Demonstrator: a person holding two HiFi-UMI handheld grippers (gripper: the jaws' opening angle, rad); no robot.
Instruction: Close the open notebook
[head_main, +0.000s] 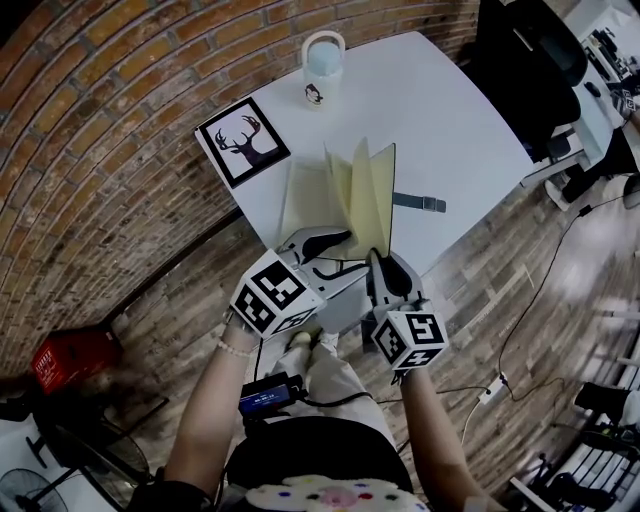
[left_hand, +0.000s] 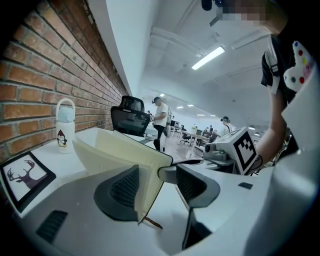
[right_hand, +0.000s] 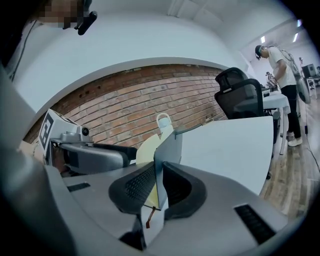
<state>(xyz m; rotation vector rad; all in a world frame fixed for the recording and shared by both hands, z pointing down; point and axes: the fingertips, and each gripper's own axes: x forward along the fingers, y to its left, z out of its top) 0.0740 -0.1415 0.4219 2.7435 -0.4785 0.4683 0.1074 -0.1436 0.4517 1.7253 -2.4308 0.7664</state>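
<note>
Both my forearms reach forward side by side to the near edge of the white table (head_main: 470, 120). My wrists are fairly straight, and each tool points ahead and tips a little downward, its marker cube turned up.

My right tongs (right_hand: 156, 186) are clenched on the notebook (right_hand: 167, 145). The two pads pinch its grey cover near the lower corner, and that side stands upright.

My left tongs (left_hand: 157, 176) are released, the jaws well apart. The block of cream pages lies between them, close to the left pad; I cannot tell whether it touches. The other pad is clear of it.

The notebook sits at the table's near edge, half open, with loose leaves fanned up in the middle. Beyond it lie a deer picture (head_main: 244, 141) and a water bottle (head_main: 323, 65).
</note>
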